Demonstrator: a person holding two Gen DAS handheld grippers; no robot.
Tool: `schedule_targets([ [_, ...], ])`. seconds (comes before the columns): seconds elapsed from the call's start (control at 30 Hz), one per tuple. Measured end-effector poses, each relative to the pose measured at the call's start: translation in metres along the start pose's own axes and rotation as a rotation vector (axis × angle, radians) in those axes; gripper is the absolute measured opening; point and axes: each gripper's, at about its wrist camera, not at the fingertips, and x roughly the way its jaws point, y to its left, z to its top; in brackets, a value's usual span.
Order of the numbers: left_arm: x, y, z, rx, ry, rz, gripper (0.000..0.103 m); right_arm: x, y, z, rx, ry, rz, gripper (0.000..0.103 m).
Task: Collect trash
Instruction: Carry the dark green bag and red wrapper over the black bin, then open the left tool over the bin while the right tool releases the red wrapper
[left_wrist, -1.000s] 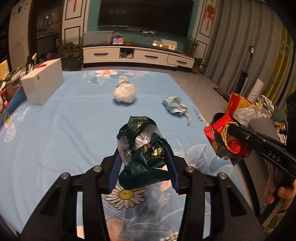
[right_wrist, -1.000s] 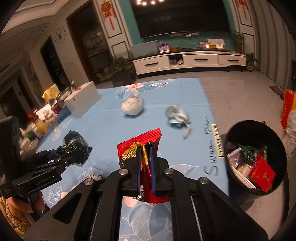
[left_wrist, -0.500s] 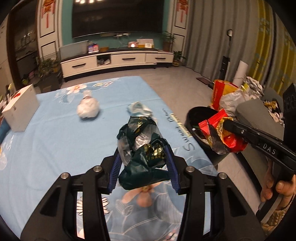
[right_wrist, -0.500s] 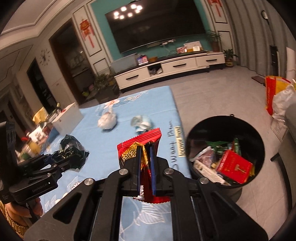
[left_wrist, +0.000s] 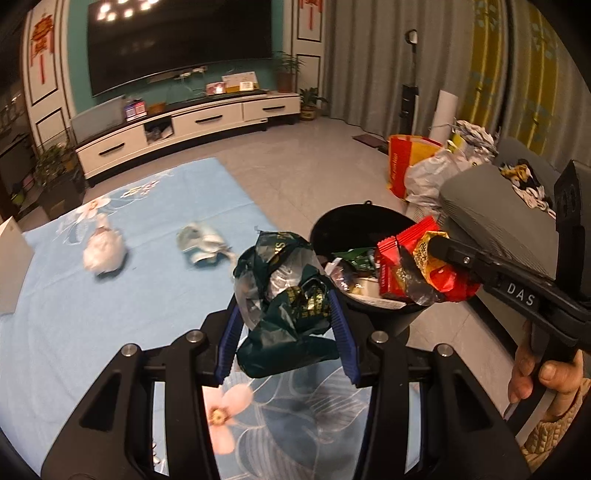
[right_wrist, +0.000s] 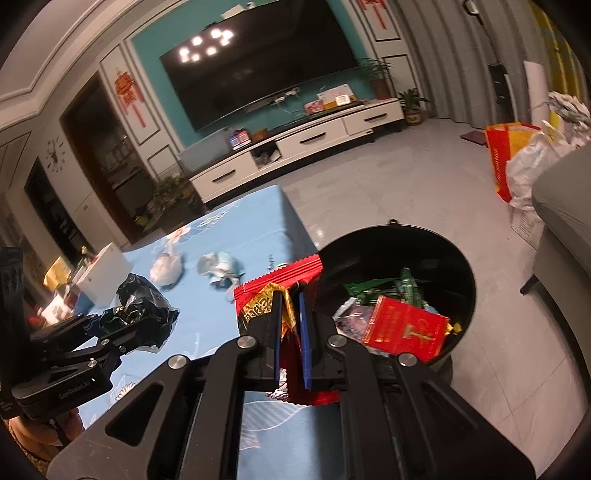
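The job looks partly done. The black bin (right_wrist: 397, 295), right of centre in the right wrist view, already holds several wrappers, a flat red packet and green ones among them. Two more pieces are in transit. The right gripper (right_wrist: 291, 325) is clamped narrow on a red snack wrapper (right_wrist: 280, 280) at the middle of its own view; in the left wrist view that wrapper hangs at the right of centre, in front of the bin's near rim, though whether it is fully above the opening I cannot tell. The left gripper (left_wrist: 286, 314) holds a crumpled dark green wrapper (left_wrist: 284, 295) between its blue pads, jaws fairly wide around the bulk, at the centre of its view, with the blue flowered cloth (left_wrist: 110, 314) below it and the bin just to its right.

Two items remain on the cloth, in the left part of the left wrist view: a knotted white bag (left_wrist: 103, 251) and a crumpled pale blue wrapper (left_wrist: 201, 245), near each other but apart. So, by my reckoning, two drops are pending and two pickups are left.
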Motion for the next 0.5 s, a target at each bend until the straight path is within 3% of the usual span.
schedule_targets([
  [0.5,0.067,-0.046,0.030,0.079,0.035,-0.083,0.047,0.018,-0.056,0.000,0.076,-0.012,-0.128,0.010],
])
